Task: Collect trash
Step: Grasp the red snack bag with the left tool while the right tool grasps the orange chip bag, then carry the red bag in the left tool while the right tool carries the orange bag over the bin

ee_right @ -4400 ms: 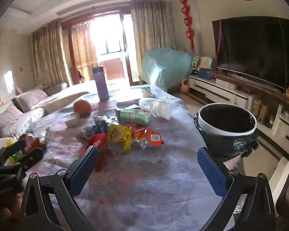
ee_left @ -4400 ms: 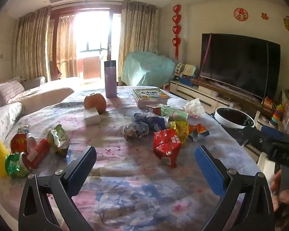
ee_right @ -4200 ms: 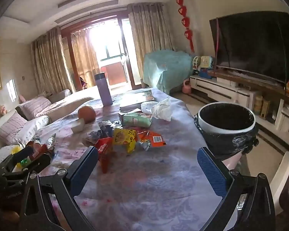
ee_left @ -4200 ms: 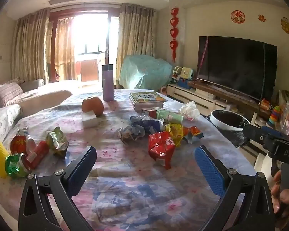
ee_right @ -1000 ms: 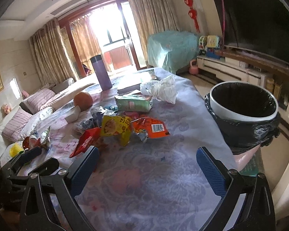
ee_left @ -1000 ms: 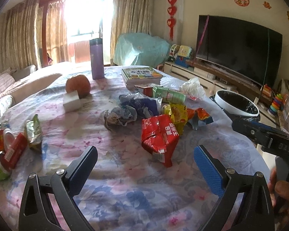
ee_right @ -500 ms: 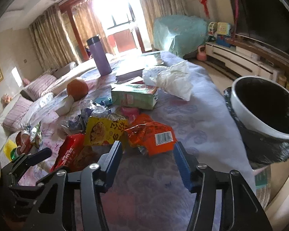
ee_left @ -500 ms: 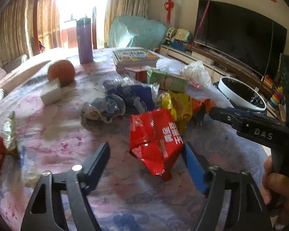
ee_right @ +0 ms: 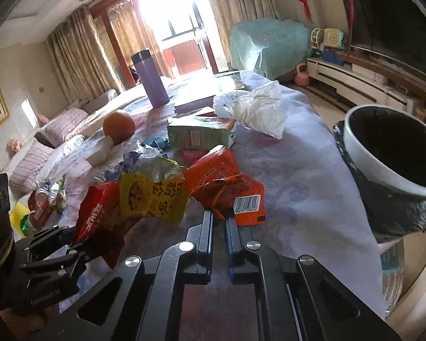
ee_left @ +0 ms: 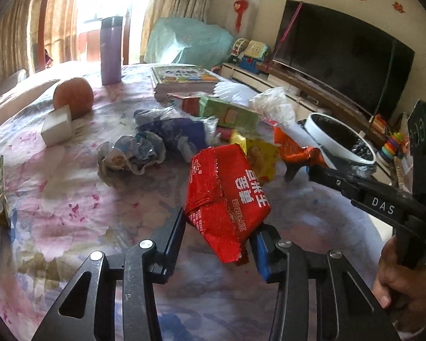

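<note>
My left gripper (ee_left: 220,228) is shut on a red snack bag (ee_left: 227,196), one finger on each side of its near end; the bag also shows in the right wrist view (ee_right: 95,213). My right gripper (ee_right: 219,217) is shut on the near corner of an orange snack wrapper (ee_right: 230,189), which also shows in the left wrist view (ee_left: 294,149). A yellow snack bag (ee_right: 153,193) lies between them. A white bin with a black liner (ee_right: 394,153) stands off the table's right edge.
On the flowered table (ee_left: 71,213) lie crumpled blue wrappers (ee_left: 156,139), a green carton (ee_right: 201,135), white tissue (ee_right: 258,108), an orange (ee_left: 73,96), a white box (ee_left: 56,125), a purple flask (ee_right: 152,81) and books (ee_left: 181,78). More wrappers lie far left (ee_right: 39,204).
Both grippers moved forward into the pile and went from wide open to shut, the left on the red bag and the right on the orange wrapper.
</note>
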Action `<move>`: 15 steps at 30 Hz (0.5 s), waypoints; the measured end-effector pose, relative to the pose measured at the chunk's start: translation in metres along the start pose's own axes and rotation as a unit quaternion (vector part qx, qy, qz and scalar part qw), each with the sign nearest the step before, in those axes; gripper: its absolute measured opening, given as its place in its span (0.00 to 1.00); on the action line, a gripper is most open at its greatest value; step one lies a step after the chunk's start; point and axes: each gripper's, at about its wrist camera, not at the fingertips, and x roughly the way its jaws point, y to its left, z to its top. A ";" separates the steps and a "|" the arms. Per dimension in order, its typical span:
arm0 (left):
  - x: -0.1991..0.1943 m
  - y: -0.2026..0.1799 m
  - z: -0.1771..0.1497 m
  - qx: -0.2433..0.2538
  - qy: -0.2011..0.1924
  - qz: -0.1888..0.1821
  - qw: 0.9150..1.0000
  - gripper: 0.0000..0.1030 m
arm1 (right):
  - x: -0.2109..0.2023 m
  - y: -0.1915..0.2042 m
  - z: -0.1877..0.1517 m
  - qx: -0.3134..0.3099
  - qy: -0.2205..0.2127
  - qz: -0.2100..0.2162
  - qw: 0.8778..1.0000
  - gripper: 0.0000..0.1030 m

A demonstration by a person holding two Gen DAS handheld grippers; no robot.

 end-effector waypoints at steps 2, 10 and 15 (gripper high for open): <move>-0.007 -0.006 -0.001 0.005 -0.007 -0.005 1.000 0.41 | -0.007 -0.006 -0.002 0.008 -0.006 -0.003 1.000 0.07; -0.022 -0.032 0.009 0.026 -0.022 -0.035 0.999 0.40 | -0.038 -0.031 0.002 0.031 -0.033 -0.024 0.999 0.07; -0.015 -0.055 0.017 0.044 -0.015 -0.059 0.997 0.40 | -0.051 -0.047 0.005 0.043 -0.044 -0.037 0.997 0.07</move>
